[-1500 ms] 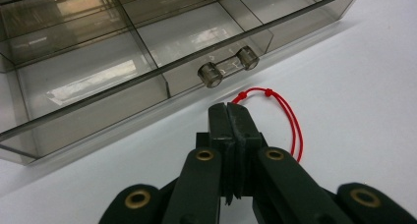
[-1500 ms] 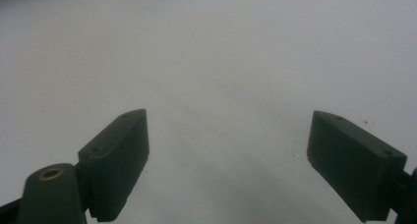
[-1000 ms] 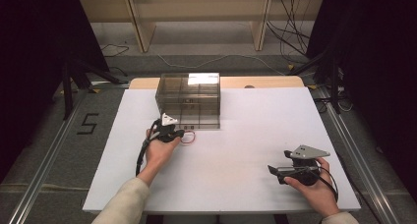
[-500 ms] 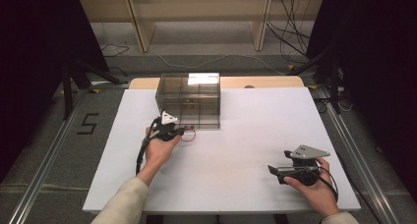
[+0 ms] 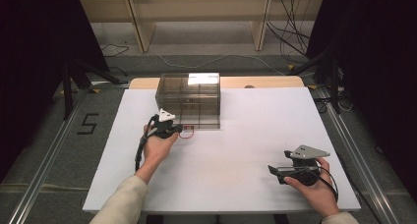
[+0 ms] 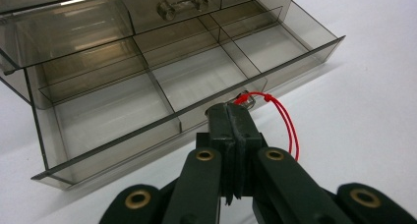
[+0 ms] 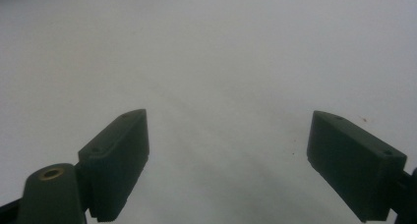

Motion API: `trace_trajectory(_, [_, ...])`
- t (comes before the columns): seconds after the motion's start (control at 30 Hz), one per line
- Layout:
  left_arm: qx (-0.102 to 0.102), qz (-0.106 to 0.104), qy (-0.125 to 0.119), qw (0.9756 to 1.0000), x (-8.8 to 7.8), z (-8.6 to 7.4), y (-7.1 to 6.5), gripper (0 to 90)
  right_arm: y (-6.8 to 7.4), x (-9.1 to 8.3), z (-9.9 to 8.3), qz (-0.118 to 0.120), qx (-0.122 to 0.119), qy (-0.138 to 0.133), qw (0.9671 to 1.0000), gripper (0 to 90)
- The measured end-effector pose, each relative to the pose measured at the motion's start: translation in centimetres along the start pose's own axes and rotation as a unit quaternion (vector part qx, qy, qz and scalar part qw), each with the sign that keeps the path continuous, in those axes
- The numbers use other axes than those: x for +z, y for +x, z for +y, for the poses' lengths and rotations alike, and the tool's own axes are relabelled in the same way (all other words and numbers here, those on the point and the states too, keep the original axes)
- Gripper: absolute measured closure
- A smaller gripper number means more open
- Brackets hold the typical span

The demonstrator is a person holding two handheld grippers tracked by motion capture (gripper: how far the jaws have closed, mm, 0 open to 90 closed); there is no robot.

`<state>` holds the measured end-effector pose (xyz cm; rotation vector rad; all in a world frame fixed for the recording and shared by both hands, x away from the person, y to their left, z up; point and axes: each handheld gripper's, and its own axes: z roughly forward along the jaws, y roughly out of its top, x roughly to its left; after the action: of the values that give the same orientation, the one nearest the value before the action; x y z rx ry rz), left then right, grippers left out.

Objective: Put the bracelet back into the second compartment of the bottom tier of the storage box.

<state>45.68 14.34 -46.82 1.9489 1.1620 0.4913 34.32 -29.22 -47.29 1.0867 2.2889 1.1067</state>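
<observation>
A smoky clear drawer cabinet (image 5: 189, 98) stands at the far middle of the white board. Its bottom drawer (image 6: 147, 101), split into several empty compartments, is pulled out. In the left gripper view a red string loop (image 6: 287, 123) hangs from the drawer's small front handle (image 6: 247, 99). My left gripper (image 6: 231, 113) has its jaws pressed together with the tips right at that handle, apparently pinching it. In the high view it (image 5: 181, 130) points at the drawer front beside the red string (image 5: 187, 134). My right gripper (image 5: 273, 169) rests open low over the board at the near right, and nothing lies between its fingers (image 7: 118, 155).
The white board (image 5: 246, 135) covers the table, with bare room between the two hands. Above the open drawer is another drawer with a clear bar handle (image 6: 181, 7). Metal rails run along both sides of the table, and cables lie on the floor behind it.
</observation>
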Motion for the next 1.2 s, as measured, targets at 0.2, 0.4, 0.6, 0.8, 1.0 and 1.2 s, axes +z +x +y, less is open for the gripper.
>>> trace_trajectory(0.2, [-0.002, 0.003, -0.008, 1.0000, -0.2, 0.6, 0.3, 89.9, 0.0, 0.0, 0.0, 0.000, -0.001, 0.000, 1.0000, 16.8])
trace_trajectory(0.4, [0.002, 0.005, -0.008, 1.0000, -0.2, 1.1, 0.3, 89.9, 0.0, 0.0, 0.0, -0.001, 0.000, -0.001, 1.0000, 16.8])
trace_trajectory(0.6, [0.000, 0.006, -0.005, 1.0000, 0.0, 1.2, 0.4, 89.9, 0.0, 0.0, 0.0, -0.001, 0.000, 0.000, 1.0000, 16.8])
trace_trajectory(0.8, [0.002, 0.008, -0.006, 1.0000, 0.0, 1.7, 0.4, 89.9, 0.0, 0.0, 0.0, -0.001, -0.001, -0.001, 1.0000, 16.8])
trace_trajectory(1.0, [0.003, 0.011, -0.006, 0.9999, 0.2, 2.2, 0.4, 89.9, 0.0, 0.0, 0.0, 0.000, -0.001, -0.001, 1.0000, 16.8])
trace_trajectory(1.2, [0.003, 0.012, -0.004, 0.9999, 0.5, 2.4, 0.4, 89.9, 0.0, -0.1, 0.0, -0.001, -0.001, -0.001, 1.0000, 16.8])
